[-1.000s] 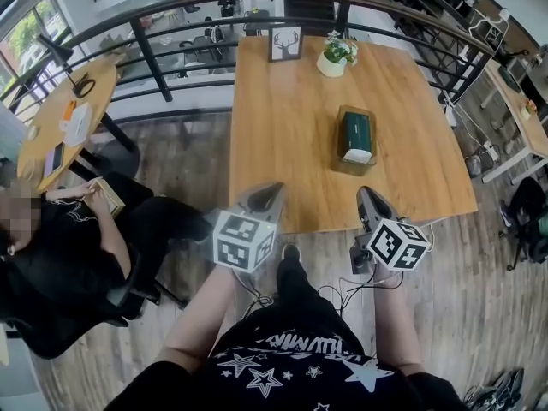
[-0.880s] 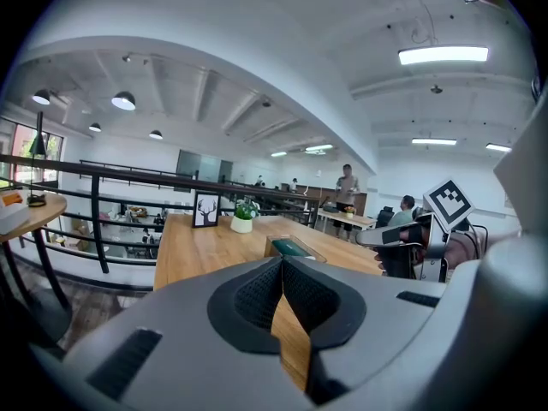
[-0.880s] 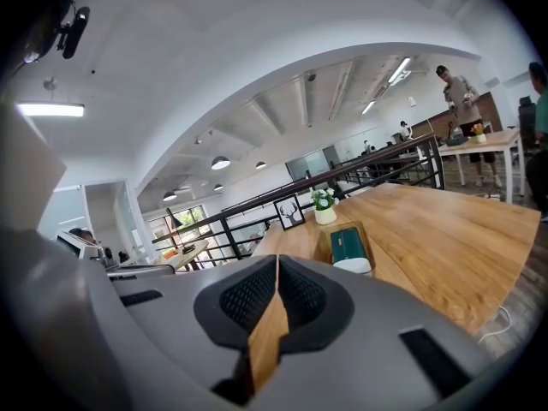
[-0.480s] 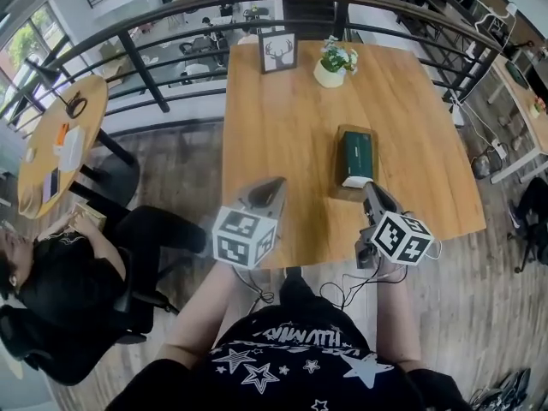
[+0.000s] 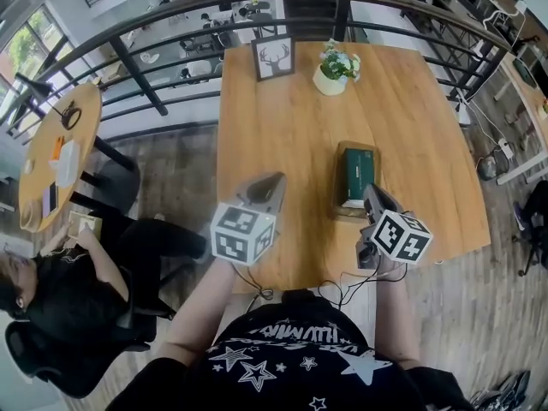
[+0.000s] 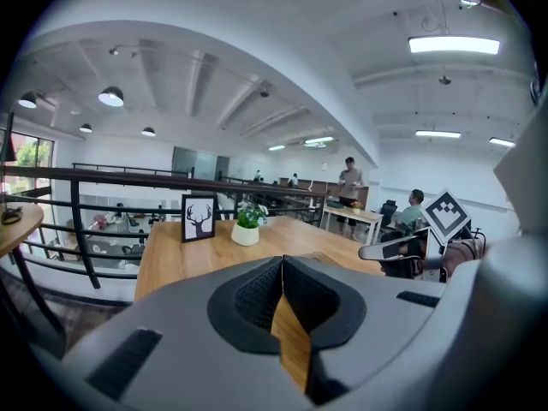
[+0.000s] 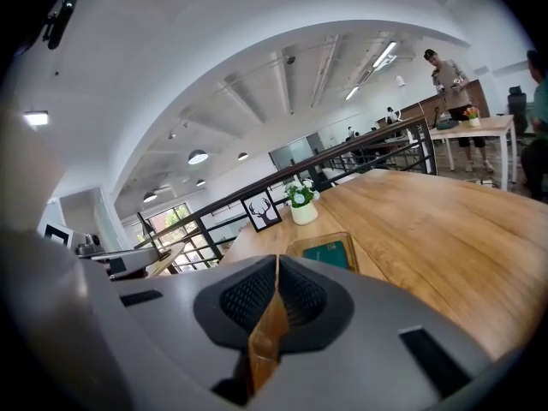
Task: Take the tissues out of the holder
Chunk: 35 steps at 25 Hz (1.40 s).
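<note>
Right gripper (image 5: 370, 193) angled down near holder (image 5: 356, 163).

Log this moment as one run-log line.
left gripper: shut, empty | right gripper: shut, empty, beside tissue holder | tissues: in holder on table | step: none taken yet

Table (image 5: 282, 118): pale wood, smooth, fine grain, faint sheen.
Holder (image 5: 338, 178): wooden rim round a dark green, matt top.
Tissue (image 5: 354, 202): white paper at the holder's near end.
Left gripper (image 5: 272, 179): matt grey plastic shell.
Right gripper (image 5: 368, 190): the same matt grey plastic.
Pads (image 6: 253, 294): black, rough, dimpled.
Cubes (image 5: 243, 234): matt white faces with black squares.
Railing (image 5: 128, 62): dark metal bars, smooth, on the far side.
Floor (image 5: 171, 161): grey-brown wood planks, matt.
Pot (image 5: 329, 81): white, smooth.
</note>
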Each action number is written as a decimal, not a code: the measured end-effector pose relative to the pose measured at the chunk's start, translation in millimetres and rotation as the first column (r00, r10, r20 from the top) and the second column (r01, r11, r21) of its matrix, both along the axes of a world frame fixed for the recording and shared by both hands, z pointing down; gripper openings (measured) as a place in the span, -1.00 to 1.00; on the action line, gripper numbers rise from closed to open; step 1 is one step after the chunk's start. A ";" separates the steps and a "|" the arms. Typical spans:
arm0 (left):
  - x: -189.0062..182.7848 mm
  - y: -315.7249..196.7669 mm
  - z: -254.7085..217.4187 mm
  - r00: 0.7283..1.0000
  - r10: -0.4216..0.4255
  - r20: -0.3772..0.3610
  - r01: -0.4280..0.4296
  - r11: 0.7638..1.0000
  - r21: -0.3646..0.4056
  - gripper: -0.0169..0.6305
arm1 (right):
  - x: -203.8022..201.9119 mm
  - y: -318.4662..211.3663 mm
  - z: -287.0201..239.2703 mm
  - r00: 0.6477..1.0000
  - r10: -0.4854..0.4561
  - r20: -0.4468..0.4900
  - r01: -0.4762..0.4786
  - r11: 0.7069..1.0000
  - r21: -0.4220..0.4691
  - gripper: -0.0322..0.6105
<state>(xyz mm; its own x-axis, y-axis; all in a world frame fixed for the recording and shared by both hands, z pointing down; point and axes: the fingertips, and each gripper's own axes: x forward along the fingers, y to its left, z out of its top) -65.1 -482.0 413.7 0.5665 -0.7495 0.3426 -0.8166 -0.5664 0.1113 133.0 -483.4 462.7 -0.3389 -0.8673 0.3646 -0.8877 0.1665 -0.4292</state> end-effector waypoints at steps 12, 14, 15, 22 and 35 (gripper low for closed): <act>5.7 -55.1 14.4 0.999 0.029 -0.015 -0.030 0.999 -0.044 -0.91 | 5.0 -47.7 16.9 0.998 0.004 -0.057 -0.009 0.996 -0.084 -0.85; 7.9 -58.8 15.3 0.998 0.055 -0.019 -0.055 0.997 -0.049 -0.91 | 2.2 -48.0 19.3 0.998 0.010 -0.067 -0.017 0.995 -0.101 -0.85; 9.1 -61.0 16.1 0.997 0.068 -0.021 -0.069 0.996 -0.051 -0.91 | 1.8 -48.7 20.5 0.997 0.015 -0.074 -0.023 0.994 -0.107 -0.85; 14.7 -74.8 19.5 0.989 0.145 -0.020 -0.146 0.987 -0.064 -0.91 | -10.1 -58.6 31.5 0.988 -0.048 -0.146 0.024 0.987 -0.161 -0.27; -4.1 -87.9 41.9 0.982 0.188 -0.033 -0.190 0.973 -0.128 -0.91 | -12.0 -67.0 78.4 0.946 -0.103 -0.309 -0.009 0.940 -0.341 0.11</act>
<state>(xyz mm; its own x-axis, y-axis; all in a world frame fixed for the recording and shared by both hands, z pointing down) -69.2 -569.9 455.7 0.7014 -0.5781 0.4169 -0.6931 -0.6897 0.2096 121.0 -550.4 541.1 -0.1939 -0.6620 0.7240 -0.9806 0.1082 -0.1637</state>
